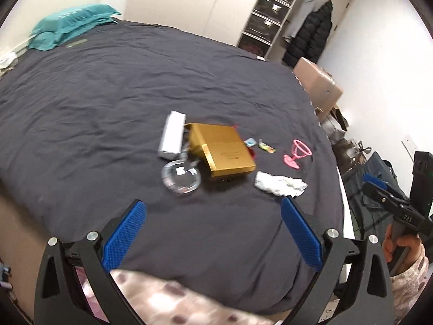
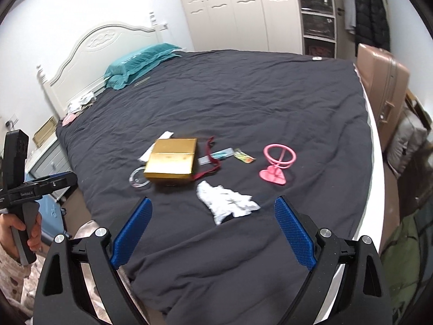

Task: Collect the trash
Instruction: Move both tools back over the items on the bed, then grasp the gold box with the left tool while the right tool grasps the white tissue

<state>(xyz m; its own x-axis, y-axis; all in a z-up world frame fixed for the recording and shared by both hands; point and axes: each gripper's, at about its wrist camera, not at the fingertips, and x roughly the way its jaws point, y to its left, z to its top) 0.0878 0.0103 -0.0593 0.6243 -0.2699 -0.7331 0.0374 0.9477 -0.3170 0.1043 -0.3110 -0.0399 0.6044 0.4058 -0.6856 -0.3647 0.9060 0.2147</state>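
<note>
The left gripper (image 1: pixel 212 228) hangs over the near edge of the bed (image 1: pixel 108 94) with its blue, cross-hatched fingers (image 1: pixel 124 235) spread wide and nothing between them; the right gripper (image 2: pixel 212 228) is likewise wide open and empty, its fingers (image 2: pixel 295 233) framing a crumpled white tissue (image 2: pixel 227 201) that lies just ahead on the creased dark grey duvet. Beyond the tissue sits a flat gold cardboard box (image 2: pixel 171 159), glossy and rectangular, with a dark red ribbon (image 2: pixel 212 159) looped at its right side; a clear round plastic dish (image 1: pixel 181 176) rests against its near left corner, and a white oblong packet (image 1: pixel 172 135) lies at its far left. To the right are a small green and yellow wrapper (image 2: pixel 245 157) and a pink plastic stand (image 2: pixel 277 163) with a ring top and heart-shaped foot, well apart from the box. A teal pillow (image 2: pixel 138 65) lies by the white carved headboard (image 2: pixel 105 43); a tan suitcase (image 2: pixel 384 86) stands beside the bed. A hand (image 2: pixel 21 233) in a spotted fleece sleeve grips each handle.
</note>
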